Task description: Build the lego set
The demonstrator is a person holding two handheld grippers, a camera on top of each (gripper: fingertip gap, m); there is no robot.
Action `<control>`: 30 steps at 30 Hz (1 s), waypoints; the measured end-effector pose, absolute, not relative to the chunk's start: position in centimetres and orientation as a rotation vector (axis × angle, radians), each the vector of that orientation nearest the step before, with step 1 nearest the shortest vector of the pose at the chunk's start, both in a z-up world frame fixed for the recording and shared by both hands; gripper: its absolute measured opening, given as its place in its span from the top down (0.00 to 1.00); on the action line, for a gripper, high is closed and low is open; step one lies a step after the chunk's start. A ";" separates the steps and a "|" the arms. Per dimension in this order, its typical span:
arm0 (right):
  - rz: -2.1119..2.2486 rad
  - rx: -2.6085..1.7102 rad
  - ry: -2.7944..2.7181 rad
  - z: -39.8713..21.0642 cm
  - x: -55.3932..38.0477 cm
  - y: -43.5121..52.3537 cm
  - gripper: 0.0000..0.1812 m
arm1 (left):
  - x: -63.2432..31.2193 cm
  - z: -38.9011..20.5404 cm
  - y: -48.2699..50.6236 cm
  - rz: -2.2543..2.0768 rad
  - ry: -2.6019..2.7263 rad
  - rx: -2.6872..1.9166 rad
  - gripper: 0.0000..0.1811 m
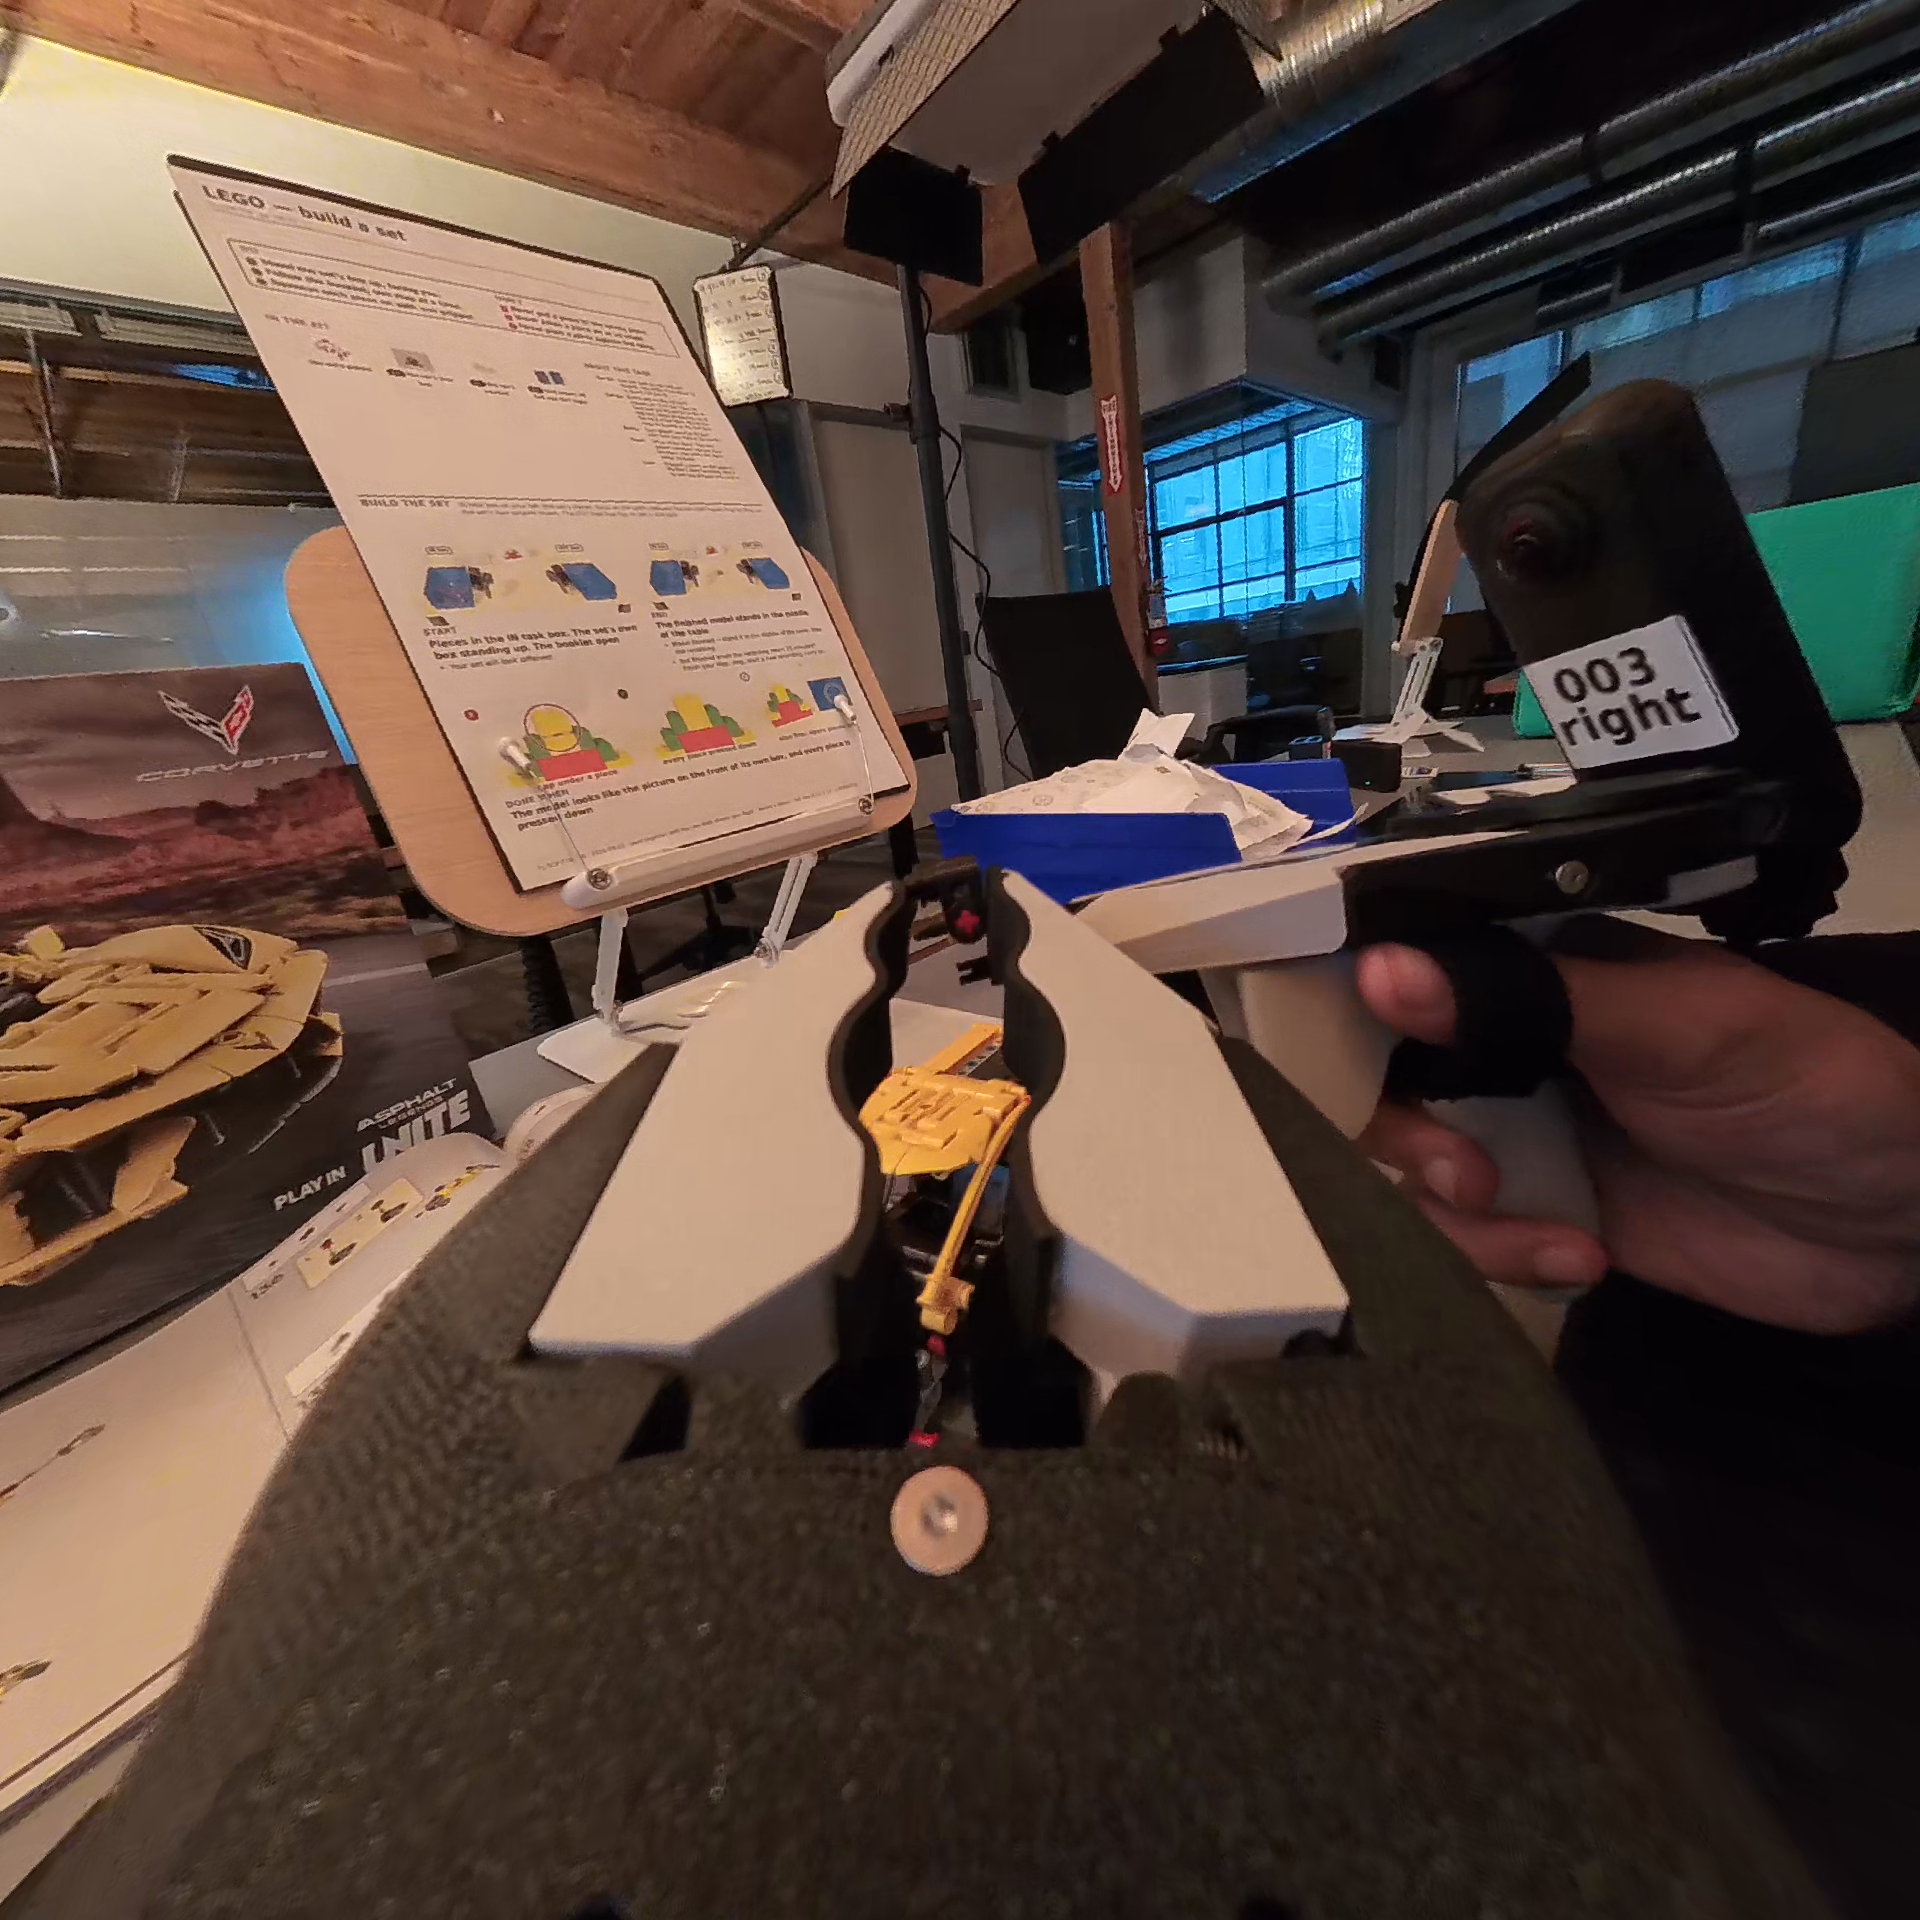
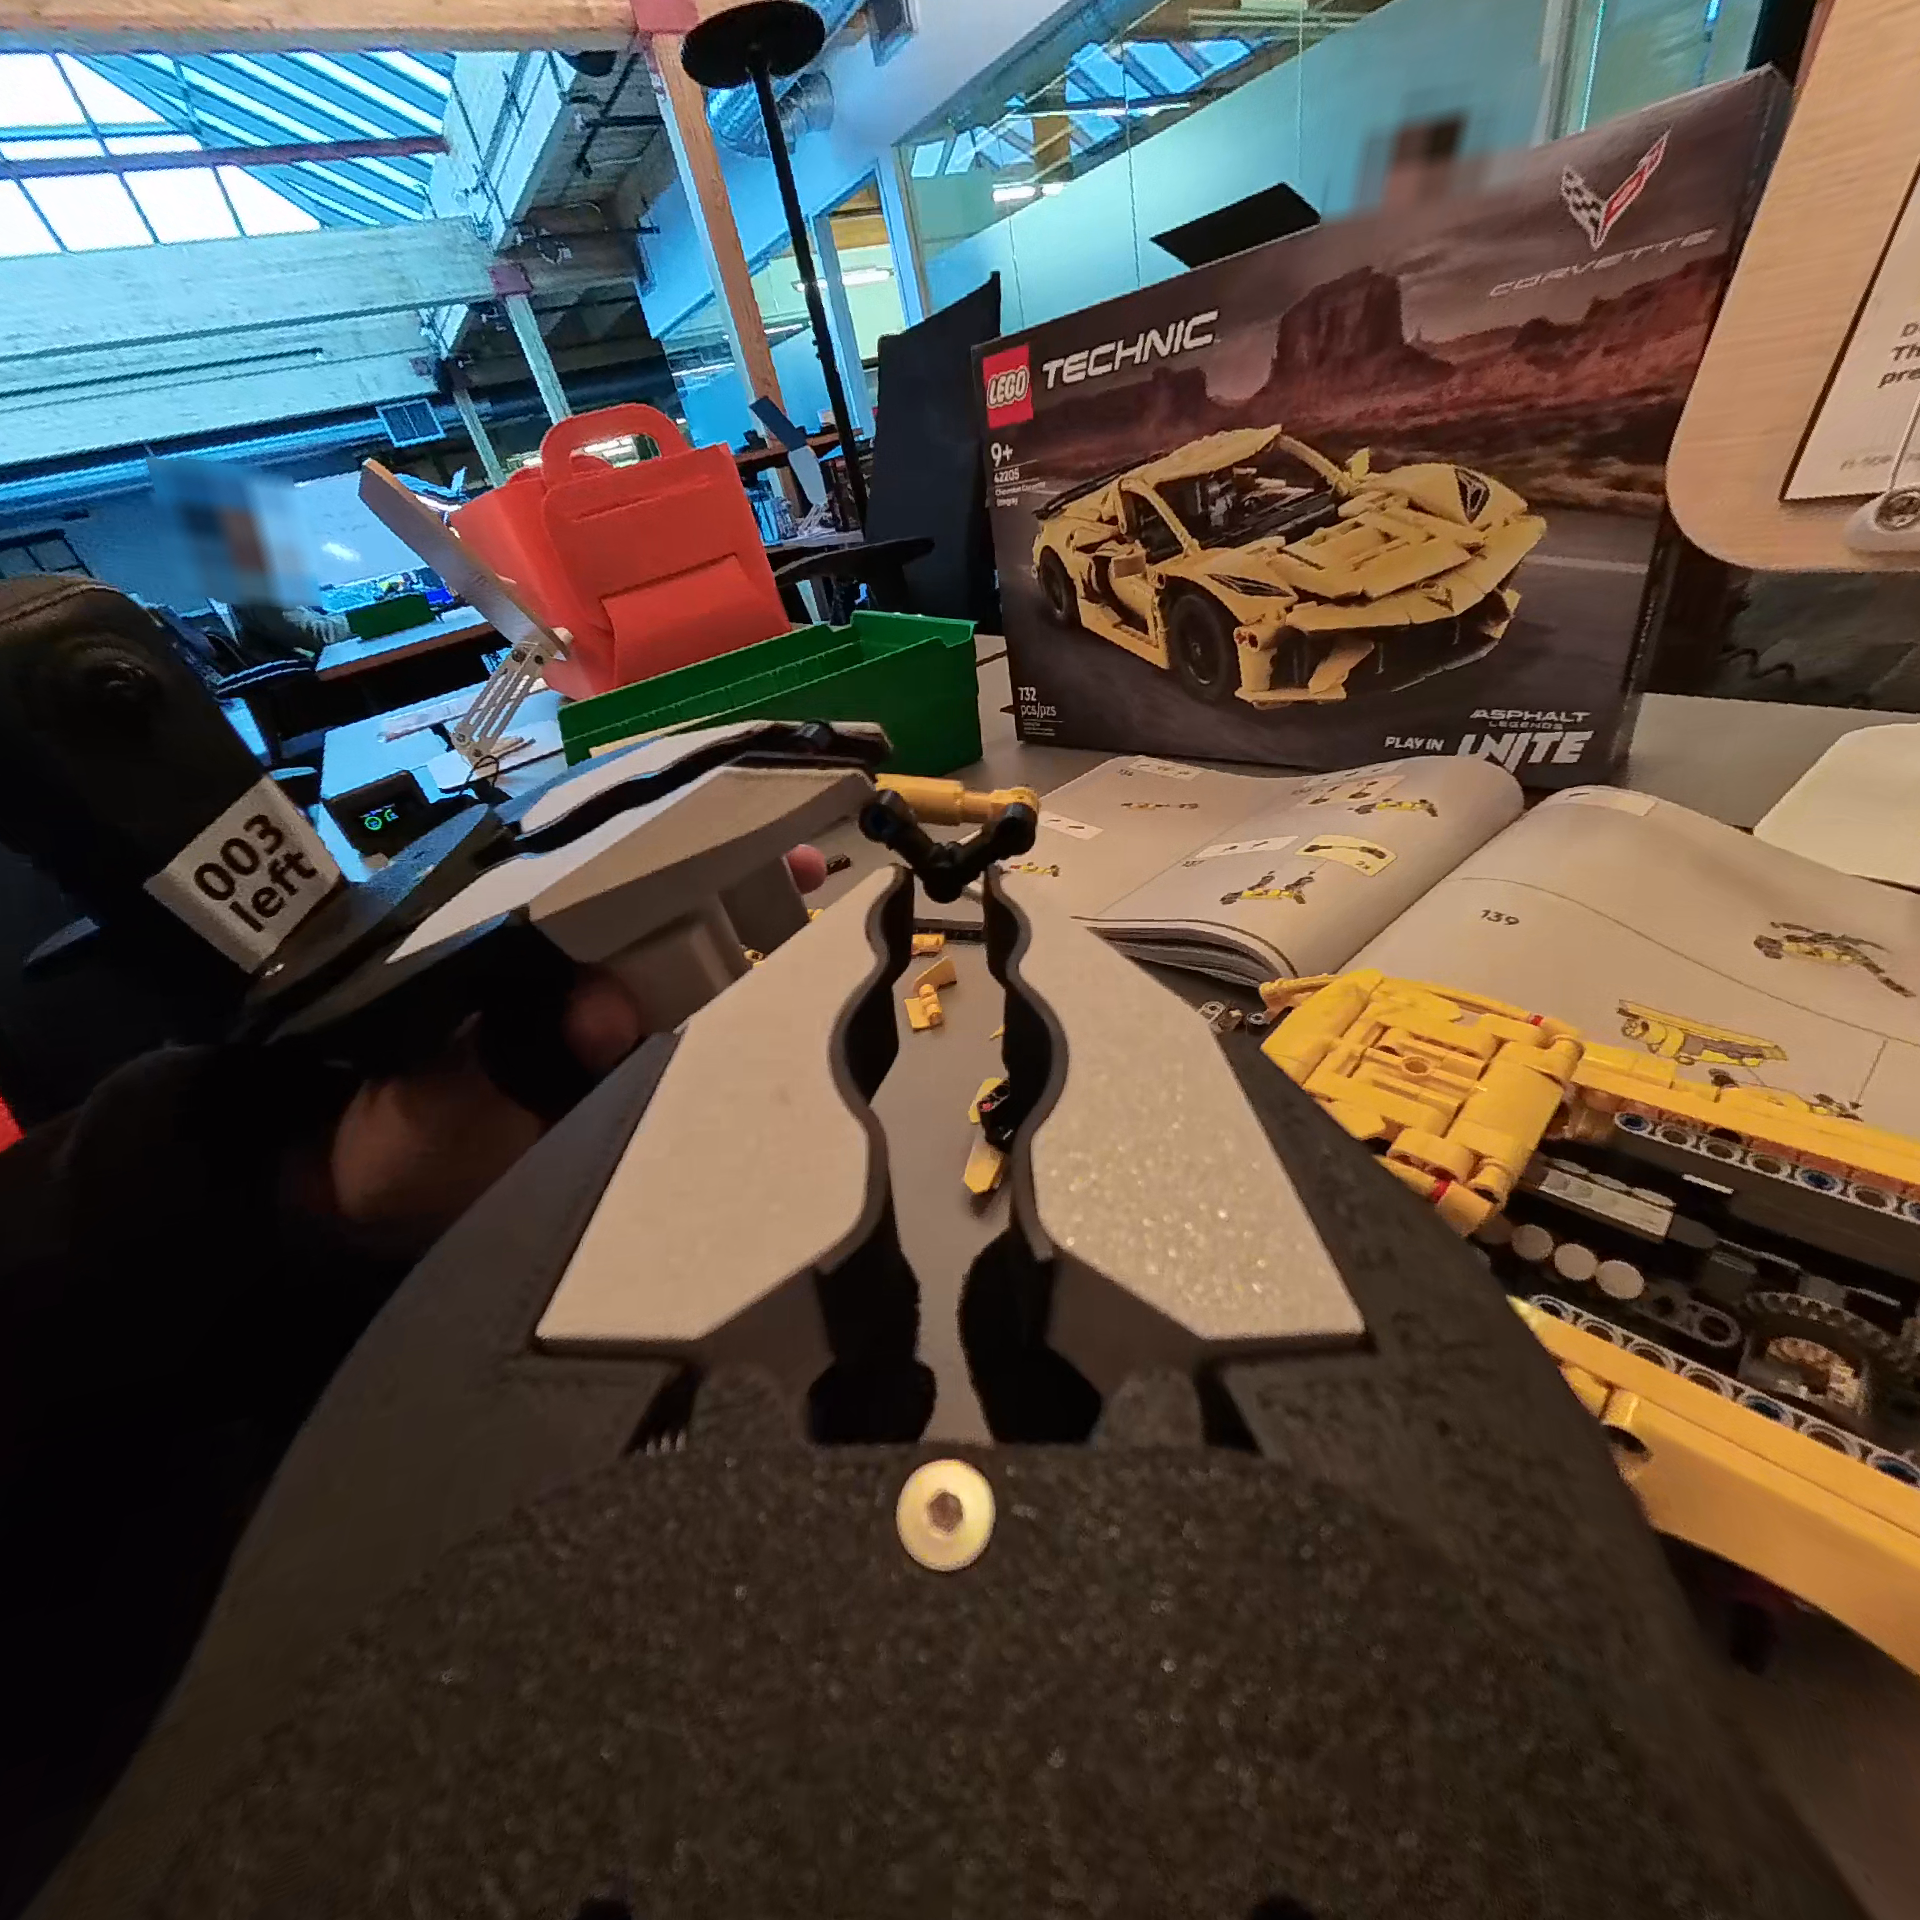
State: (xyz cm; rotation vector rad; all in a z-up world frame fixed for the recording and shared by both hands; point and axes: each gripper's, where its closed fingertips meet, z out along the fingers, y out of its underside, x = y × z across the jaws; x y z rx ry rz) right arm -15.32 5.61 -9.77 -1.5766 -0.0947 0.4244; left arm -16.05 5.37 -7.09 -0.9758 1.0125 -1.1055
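The small black and yellow sub-assembly [image 2: 951, 836] is held up in the air between the two tools: the right gripper [image 2: 948, 902] pinches its black lower end with the tips almost closed, and the left gripper [image 2: 868, 774], coming from the left side, has its tips at the yellow end, though I cannot tell if it really clamps it; in the left wrist view the left gripper [image 1: 948, 920] has its jaws nearly together around a small black and red part [image 1: 964, 916]; under them, the yellow car model [image 2: 1538, 1132] lies on the grey table [image 2: 1766, 748], partly on the open instruction booklet [image 2: 1351, 842]; loose yellow pieces [image 2: 928, 995] lie just beside it; behind stands the set box [image 2: 1320, 499], a green bin [image 2: 790, 681] and a red bag-shaped container [image 2: 623, 551]; an instruction sheet on a wooden stand [image 1: 540, 540] and a blue bin with crumpled bags [image 1: 1122, 831] stand farther away; the room is an open workshop with wooden ceiling beams [image 1: 416, 83], pipes and large windows [image 1: 1247, 520].
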 end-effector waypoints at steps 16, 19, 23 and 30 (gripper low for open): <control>0.537 -1.673 -0.164 -11.4 -15.5 5.4 0.97 | -15.7 -8.3 5.3 -1.214 1.078 -1.072 0.91; 0.532 -1.716 -0.189 -12.2 -15.9 5.6 0.97 | -15.6 -8.8 5.8 -1.239 1.072 -1.122 0.91; 0.341 -1.750 -0.310 -12.7 -15.7 5.3 0.93 | -15.7 -9.9 7.7 -1.275 1.018 -1.264 0.92; -0.345 -1.614 -0.695 -12.6 -16.4 4.9 0.91 | -15.4 -11.6 8.4 -1.482 0.980 -1.461 0.92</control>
